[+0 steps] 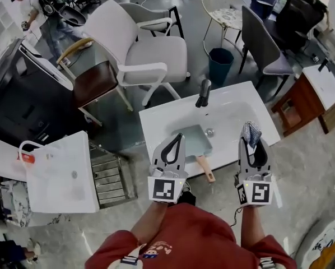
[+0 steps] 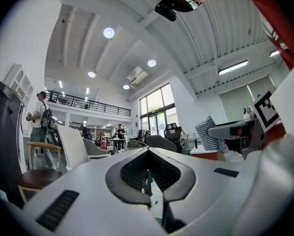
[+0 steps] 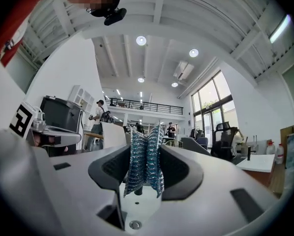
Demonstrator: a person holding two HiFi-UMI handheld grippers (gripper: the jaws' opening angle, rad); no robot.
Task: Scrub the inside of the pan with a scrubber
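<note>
Sitting just below frame centre, the pan [image 1: 193, 141] lay in the sink [image 1: 156, 122], apparently unscrubbed; right gripper [image 1: 252, 143] pinched the scrubber [image 1: 251, 131] lower right, left gripper [image 1: 180, 137] closed, empty. Next, likely: lower scrubber into pan

The scrubber [image 3: 144, 166] is glinting blue and silver in a fine woven mesh, and from the head view [image 1: 250, 130] it is reading as speckled blue-grey. The left gripper [image 1: 177, 139] and the right gripper [image 1: 253, 143] are both showing white shells with black ribbed inner pads, and each is carrying black-and-white square markers. The pan [image 1: 195, 142] is looking pale green with a light brown wooden handle [image 1: 206, 169]. The sink [image 1: 156, 122] is showing white, its tap [image 1: 203, 93] black. The person's sleeve [image 1: 173, 240] is showing red.
</note>
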